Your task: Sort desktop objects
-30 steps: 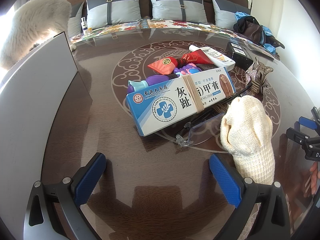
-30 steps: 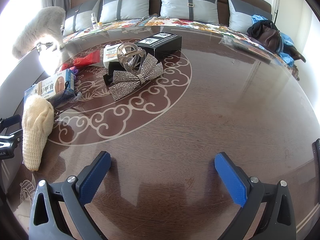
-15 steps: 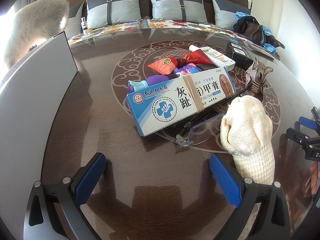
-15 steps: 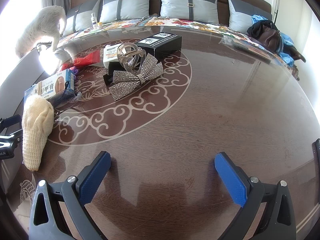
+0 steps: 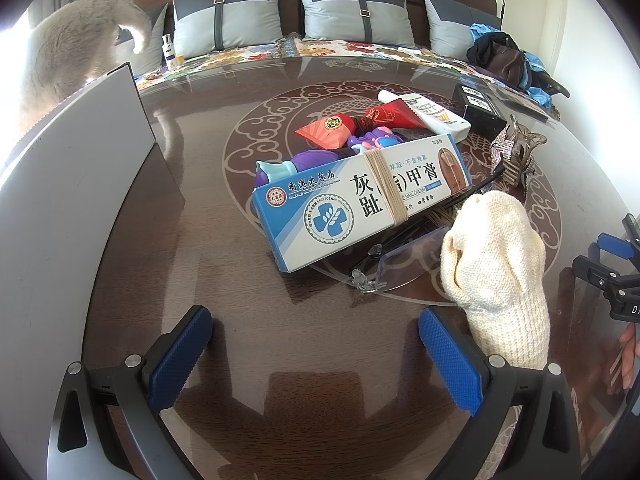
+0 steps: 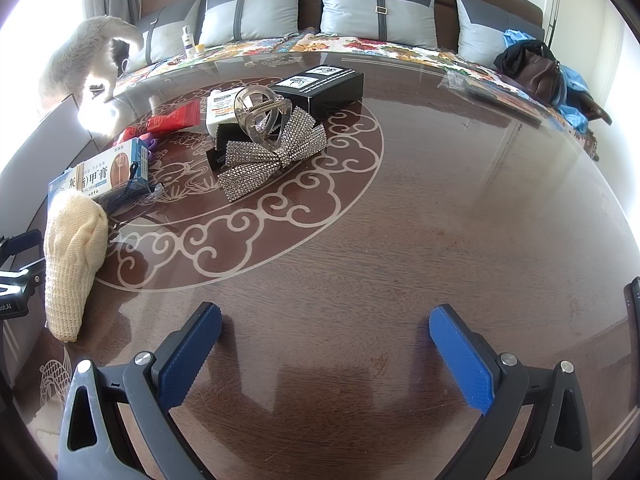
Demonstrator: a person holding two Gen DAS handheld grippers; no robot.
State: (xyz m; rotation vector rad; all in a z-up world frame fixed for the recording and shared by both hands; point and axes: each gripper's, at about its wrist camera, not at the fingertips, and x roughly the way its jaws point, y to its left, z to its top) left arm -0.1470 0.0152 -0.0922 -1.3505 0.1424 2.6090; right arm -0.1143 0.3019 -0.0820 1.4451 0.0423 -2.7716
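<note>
Both tools, left (image 5: 314,350) and right (image 6: 325,346), hang spread and empty. The knitted mitt (image 5: 496,276) looks soft, light; pinch its cuff.

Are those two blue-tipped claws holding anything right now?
No. The left gripper and the right gripper are both wide open over bare table, with nothing between the fingers. The cream knitted mitt lies untouched beside the left one.

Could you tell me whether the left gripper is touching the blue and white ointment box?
Apart. In the left wrist view, bare table shows between the open left gripper and the ointment box.
</note>
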